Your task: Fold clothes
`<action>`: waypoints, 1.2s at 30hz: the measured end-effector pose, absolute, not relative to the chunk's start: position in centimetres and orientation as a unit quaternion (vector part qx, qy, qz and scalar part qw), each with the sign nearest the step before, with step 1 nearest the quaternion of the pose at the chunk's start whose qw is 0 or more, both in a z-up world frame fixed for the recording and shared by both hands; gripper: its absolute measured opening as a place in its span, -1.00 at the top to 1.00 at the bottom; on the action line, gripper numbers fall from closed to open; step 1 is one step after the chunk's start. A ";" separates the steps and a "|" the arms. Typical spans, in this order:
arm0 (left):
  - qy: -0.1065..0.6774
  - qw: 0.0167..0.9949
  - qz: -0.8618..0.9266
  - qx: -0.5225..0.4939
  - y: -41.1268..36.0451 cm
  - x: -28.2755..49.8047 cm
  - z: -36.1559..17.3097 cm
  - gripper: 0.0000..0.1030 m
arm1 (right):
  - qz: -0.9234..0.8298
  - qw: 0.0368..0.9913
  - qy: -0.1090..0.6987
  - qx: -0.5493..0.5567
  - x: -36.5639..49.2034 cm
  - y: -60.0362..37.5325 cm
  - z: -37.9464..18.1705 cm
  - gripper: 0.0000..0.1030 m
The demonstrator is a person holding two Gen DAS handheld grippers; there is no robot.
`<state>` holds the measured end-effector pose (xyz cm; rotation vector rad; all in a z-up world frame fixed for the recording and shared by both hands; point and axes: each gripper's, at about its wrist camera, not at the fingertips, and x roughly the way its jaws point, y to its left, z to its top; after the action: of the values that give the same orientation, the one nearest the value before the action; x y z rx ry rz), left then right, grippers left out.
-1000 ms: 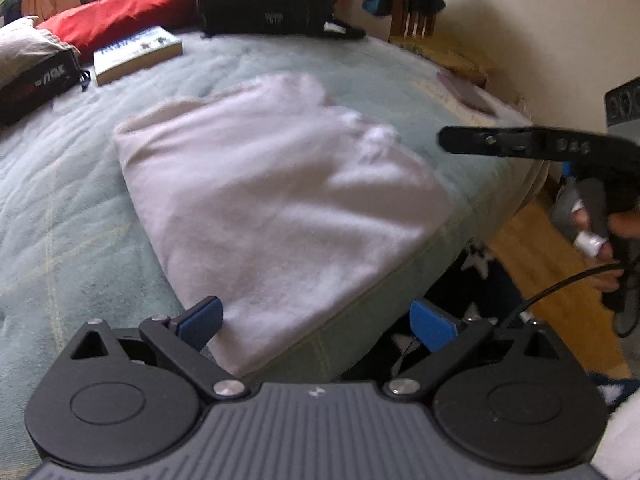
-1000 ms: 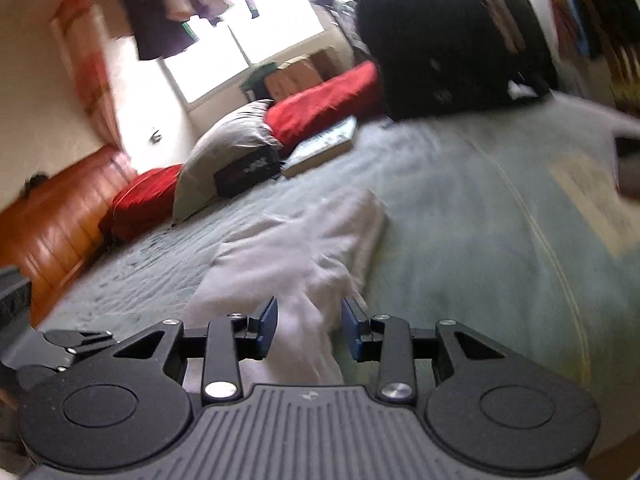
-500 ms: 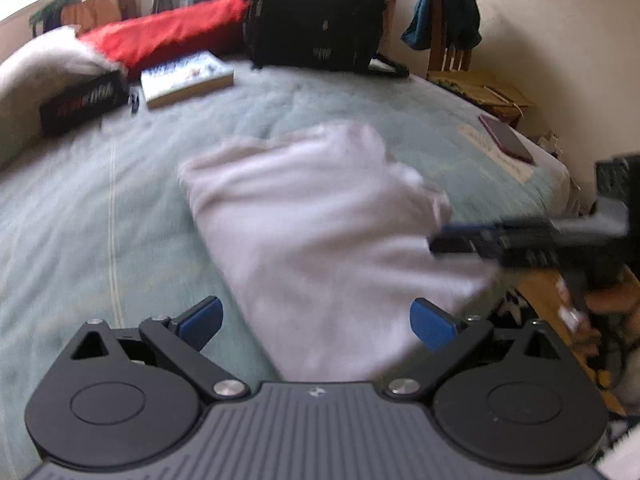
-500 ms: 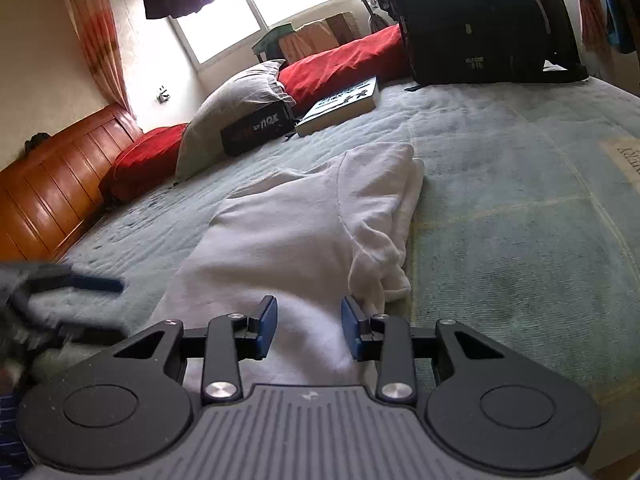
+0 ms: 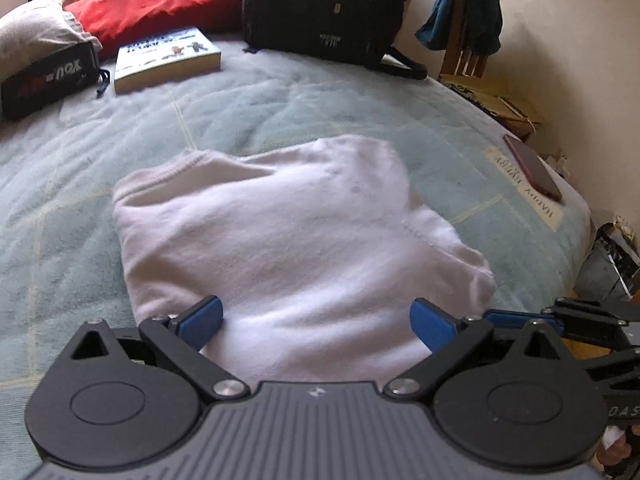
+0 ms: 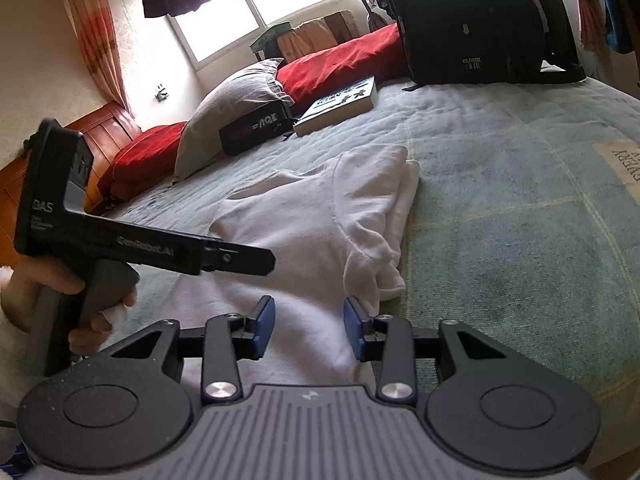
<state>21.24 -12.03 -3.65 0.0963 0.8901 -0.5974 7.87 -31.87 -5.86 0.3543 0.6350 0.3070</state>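
The white shirt (image 5: 288, 240) lay partly folded on the green bedspread (image 5: 280, 104), near the bed's front edge, its sleeve side bunched toward the right in the left wrist view. My left gripper (image 5: 316, 322) hung over the shirt's near hem with its blue pads spread wide, nothing pinched between them. My right gripper (image 6: 310, 328) stood over the same hem a little to the side; its jaws were opening, with cloth below the gap but neither pad pressing on it. From the right wrist view I could see my left hand (image 6: 44, 292) wrapped around the other tool's handle.

As for containers, a black backpack (image 5: 324, 12) stood at the far edge of the bed, closed as far as I could tell, so its contents were hidden. A black pouch with lettering (image 5: 48, 78) lay beside a book (image 5: 166, 60), below a grey pillow (image 6: 232, 108) and a red cushion (image 5: 160, 0). A dark red phone (image 5: 532, 168) rested on a paper slip at the right edge.
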 end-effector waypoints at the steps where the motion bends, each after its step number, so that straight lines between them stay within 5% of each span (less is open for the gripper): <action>1: 0.421 0.860 -0.285 0.042 -11.7 21.0 -3.2 -0.94 | 0.151 0.924 0.306 0.170 7.9 -31.8 -5.6 0.05; 9: 0.404 0.876 -0.266 0.003 -8.9 21.3 -1.2 -0.94 | 0.171 0.942 0.259 0.128 10.3 -31.1 -2.6 -0.10; 16: 0.430 0.867 -0.252 -0.020 -7.5 22.0 -2.9 -0.94 | 0.155 0.928 0.302 0.155 12.8 -31.7 -6.0 -0.14; 22: 0.421 0.871 -0.247 -0.047 -6.2 22.5 -3.1 -0.94 | 0.148 0.925 0.291 0.193 11.6 -33.3 -4.7 -0.45; 36: 0.436 0.859 -0.235 -0.128 -1.0 23.1 -4.4 -0.94 | 0.115 0.880 0.330 0.323 13.0 -39.3 -6.7 -0.77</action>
<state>23.07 -0.97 -4.39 -0.2677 0.9147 -0.4938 12.99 -39.30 -6.67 0.6729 0.6878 0.2388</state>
